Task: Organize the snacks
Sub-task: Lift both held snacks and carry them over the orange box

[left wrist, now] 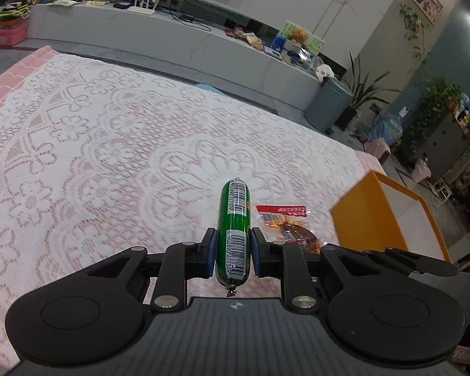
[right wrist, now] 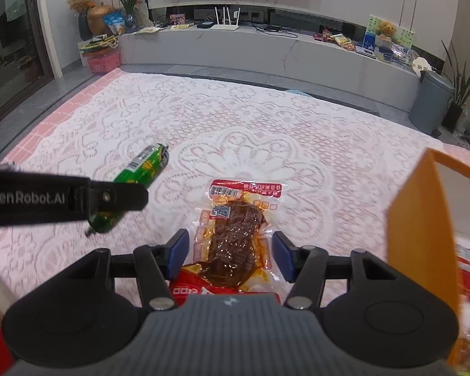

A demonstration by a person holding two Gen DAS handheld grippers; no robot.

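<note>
My left gripper [left wrist: 233, 252] is shut on a green sausage stick [left wrist: 234, 219], held above the lace tablecloth. In the right wrist view the same green sausage stick [right wrist: 141, 172] shows at left, gripped by the left gripper's black finger [right wrist: 109, 199]. My right gripper [right wrist: 230, 255] is open, its blue pads either side of a clear packet of brown braised meat [right wrist: 235, 235] lying on the cloth. That packet also shows in the left wrist view [left wrist: 289, 227]. An orange box [left wrist: 379, 216] stands at the right; it also shows in the right wrist view [right wrist: 423, 228].
The table carries a white lace cloth [left wrist: 109, 144] over pink. Red snack packets [right wrist: 468, 275] lie inside the orange box. Beyond the table runs a grey TV bench [right wrist: 266, 50] with a router and snacks, and a grey bin [right wrist: 432, 103] stands on the floor.
</note>
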